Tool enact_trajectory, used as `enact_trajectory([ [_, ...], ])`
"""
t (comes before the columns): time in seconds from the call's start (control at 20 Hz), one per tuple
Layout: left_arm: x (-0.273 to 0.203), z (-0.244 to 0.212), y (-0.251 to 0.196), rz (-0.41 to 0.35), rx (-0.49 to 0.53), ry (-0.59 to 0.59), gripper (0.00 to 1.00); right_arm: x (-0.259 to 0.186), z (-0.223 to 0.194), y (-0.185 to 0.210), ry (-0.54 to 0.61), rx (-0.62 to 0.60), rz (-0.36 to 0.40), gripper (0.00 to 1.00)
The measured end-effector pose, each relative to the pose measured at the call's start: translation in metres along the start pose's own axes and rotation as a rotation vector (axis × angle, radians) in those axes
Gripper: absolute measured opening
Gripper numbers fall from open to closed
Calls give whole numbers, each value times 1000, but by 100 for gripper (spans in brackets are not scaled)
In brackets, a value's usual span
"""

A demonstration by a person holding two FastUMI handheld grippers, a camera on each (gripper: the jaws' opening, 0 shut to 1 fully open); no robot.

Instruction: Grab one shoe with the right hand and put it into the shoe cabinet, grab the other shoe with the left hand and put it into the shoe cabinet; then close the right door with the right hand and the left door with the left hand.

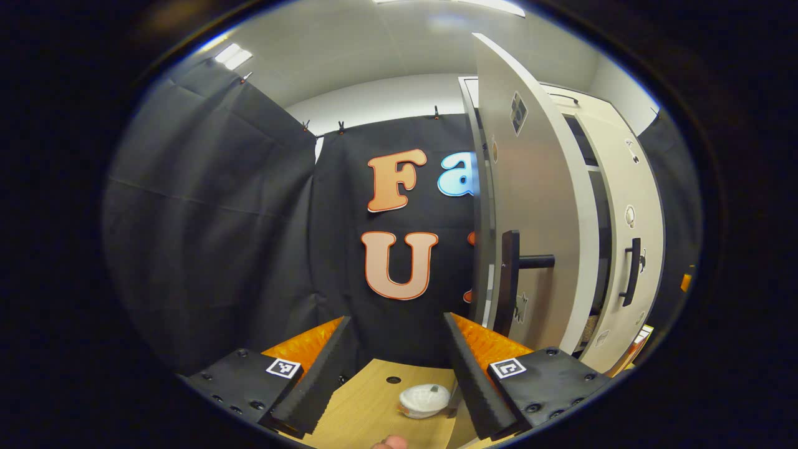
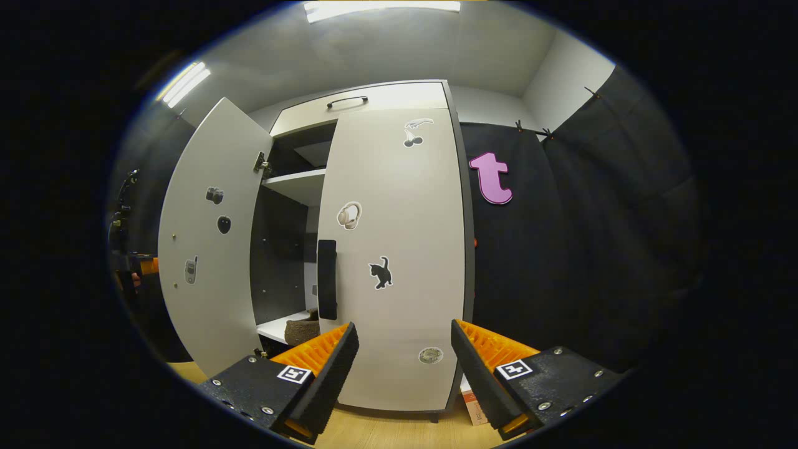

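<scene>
The white shoe cabinet (image 2: 380, 93) stands ahead in the right gripper view. Its left door (image 2: 206, 249) hangs wide open, and the right door (image 2: 399, 249) with its black handle (image 2: 327, 279) covers the right half, closed or nearly so. A dark shoe (image 2: 302, 330) lies on the low shelf inside. My right gripper (image 2: 404, 324) is open and empty, low in front of the right door. In the left gripper view the left door (image 1: 530, 206) is seen edge-on, its black handle (image 1: 508, 280) just right of my open, empty left gripper (image 1: 396, 318).
A white rounded object (image 1: 424, 399) lies on the wooden floor (image 1: 361, 405) below the left gripper. A small box (image 2: 471, 402) leans at the cabinet's right foot. Black cloth walls close in both sides. The hand holding the other gripper (image 2: 131, 268) shows at the far left.
</scene>
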State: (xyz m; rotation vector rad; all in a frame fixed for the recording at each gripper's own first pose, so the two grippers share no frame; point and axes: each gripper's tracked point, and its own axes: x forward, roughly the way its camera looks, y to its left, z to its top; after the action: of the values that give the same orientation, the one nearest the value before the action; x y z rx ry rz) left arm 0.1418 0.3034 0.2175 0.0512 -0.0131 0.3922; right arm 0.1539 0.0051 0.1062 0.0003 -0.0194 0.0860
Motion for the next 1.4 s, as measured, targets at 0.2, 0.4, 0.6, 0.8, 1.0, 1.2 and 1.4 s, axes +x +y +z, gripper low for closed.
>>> enact_trajectory([
  [0.2, -7, 1, -52, -96, -20, -3, 91, -4, -1, -4, 0, -8, 4, 92],
  [0.4, -6, -5, -107, -176, -55, 15, 90, -6, 3, -4, -8, 24, 9, 92],
  [0.6, 3, -8, -156, -258, -32, 28, 91, -13, 4, -6, -8, 29, 20, 92],
  [0.8, 2, -9, -187, -314, -73, 33, 92, -20, -1, -11, 1, -23, 12, 92],
  [1.0, 9, -11, -216, -364, -84, 47, 93, -25, -7, -12, 16, -39, 6, 92],
  [1.2, 22, -15, -231, -369, -92, 67, 99, -27, -11, -8, 26, -45, 11, 92],
  [1.4, 30, -13, -241, -391, -84, 81, 95, -26, -16, -6, 36, -52, 15, 92],
])
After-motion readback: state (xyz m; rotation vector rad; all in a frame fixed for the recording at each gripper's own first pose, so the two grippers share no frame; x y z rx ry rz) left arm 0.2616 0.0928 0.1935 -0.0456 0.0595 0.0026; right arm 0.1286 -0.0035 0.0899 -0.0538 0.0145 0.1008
